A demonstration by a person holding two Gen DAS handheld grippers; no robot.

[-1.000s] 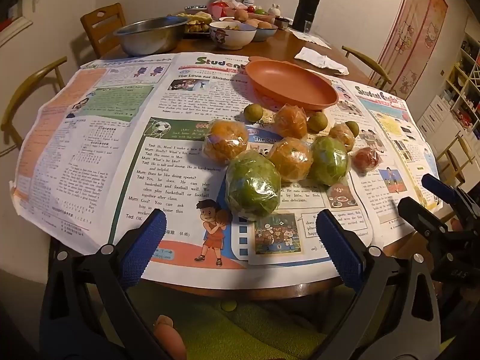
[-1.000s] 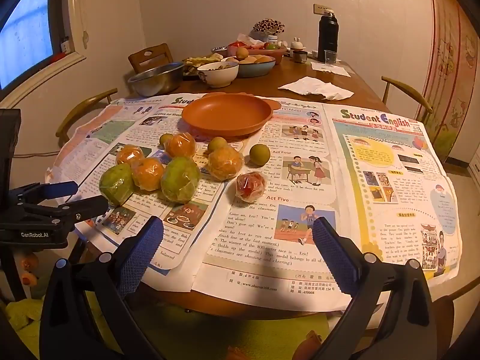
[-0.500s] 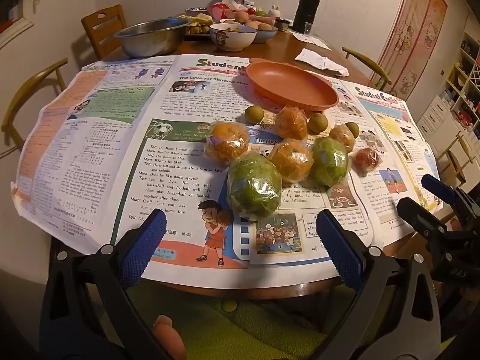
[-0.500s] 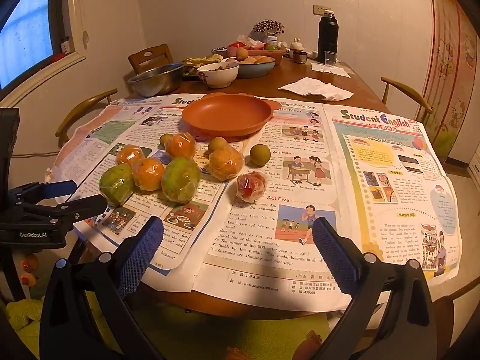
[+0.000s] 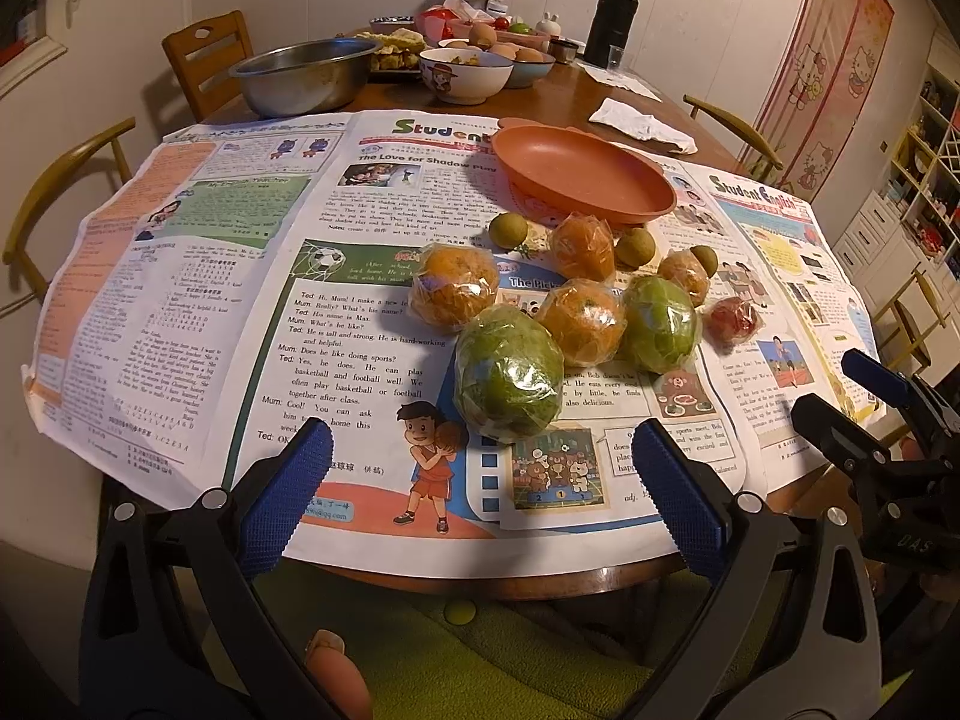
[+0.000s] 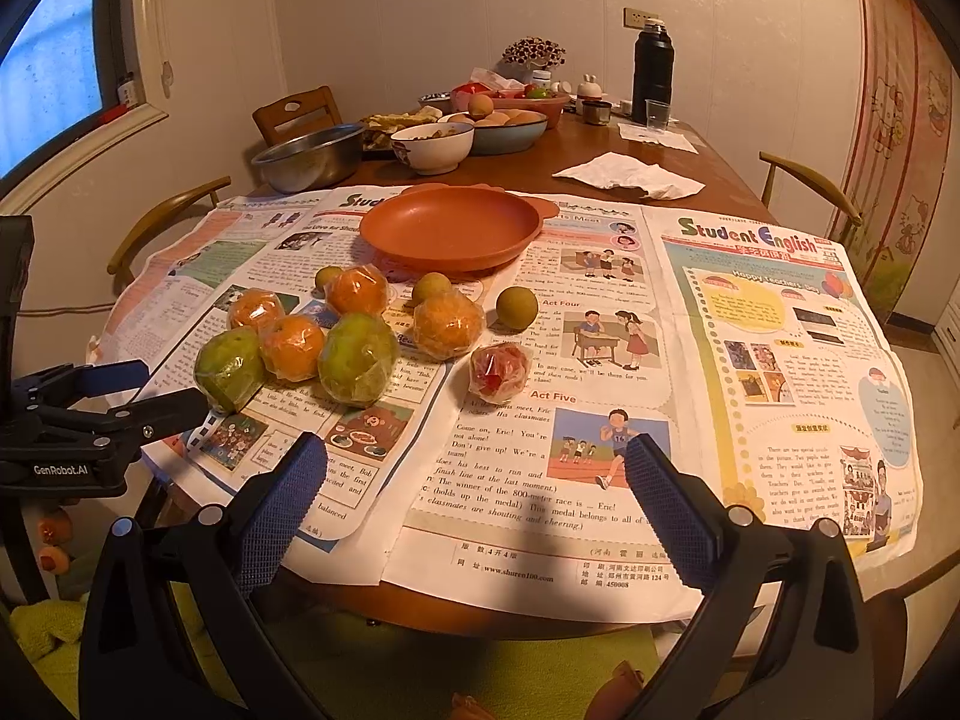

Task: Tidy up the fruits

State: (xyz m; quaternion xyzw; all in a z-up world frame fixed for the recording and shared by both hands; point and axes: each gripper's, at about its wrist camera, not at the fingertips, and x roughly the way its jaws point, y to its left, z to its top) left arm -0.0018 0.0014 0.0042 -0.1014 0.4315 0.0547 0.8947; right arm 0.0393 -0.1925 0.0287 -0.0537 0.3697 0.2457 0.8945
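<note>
Both the left gripper [image 5: 480, 462] and right gripper [image 6: 477, 471] hang at the near desk [image 6: 708, 171] edge, fingers apart and holding nothing, while the wrapped fruits [image 6: 357, 360] lie clustered on newspaper [image 6: 774, 324] just before the orange plate [image 6: 450, 228].

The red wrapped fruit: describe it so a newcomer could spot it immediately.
Find the orange plate on the newspaper-covered table. Just in front of it lies a cluster of wrapped fruit. The red wrapped fruit sits alone at the cluster's right edge, the only red piece and smaller than the wrapped oranges and green fruits beside it.
</note>
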